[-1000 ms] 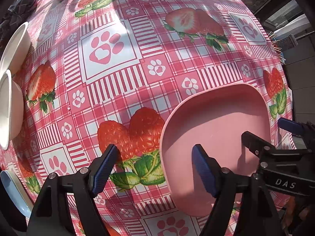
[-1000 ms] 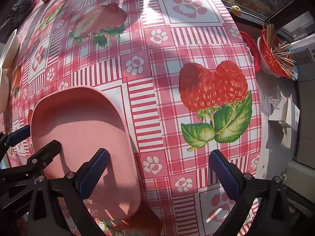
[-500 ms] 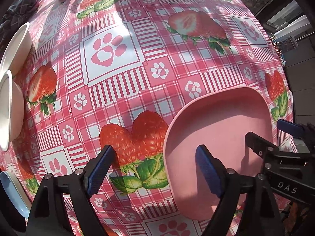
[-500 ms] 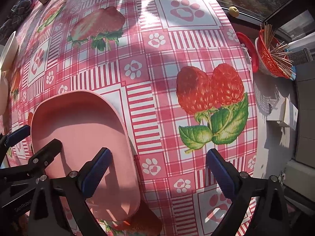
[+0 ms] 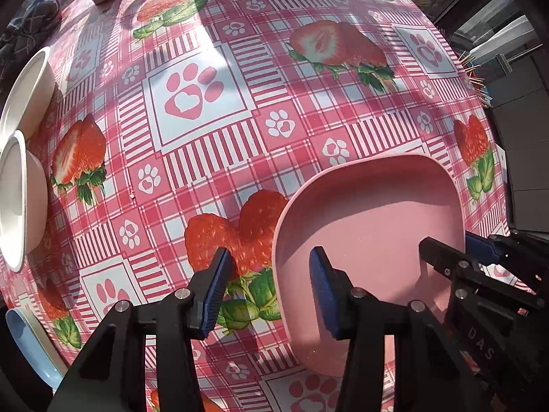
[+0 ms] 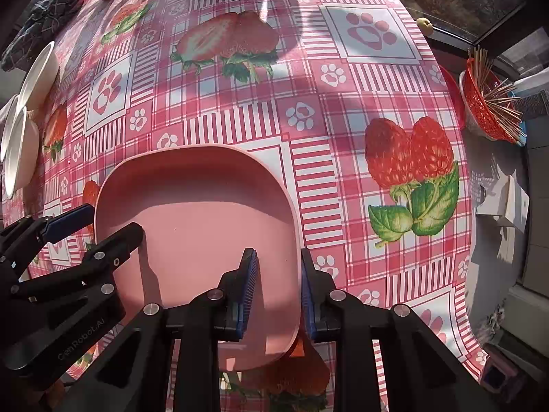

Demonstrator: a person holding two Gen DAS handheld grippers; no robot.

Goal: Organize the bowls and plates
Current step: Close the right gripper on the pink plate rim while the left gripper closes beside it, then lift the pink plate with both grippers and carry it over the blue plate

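**Both grippers at the pink plate**

The pink plate [image 6: 206, 213] lies on the strawberry tablecloth [image 6: 343, 120]. The right gripper [image 6: 278, 285] is narrow and pinches the plate's right rim. The left gripper [image 5: 269, 288] stands wide across the left rim, not closed. White bowls [image 5: 17, 189] sit far left.

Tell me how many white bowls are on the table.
2, both at the table's left edge: the farther white bowl and the nearer white bowl just in front of it. More may lie out of frame.
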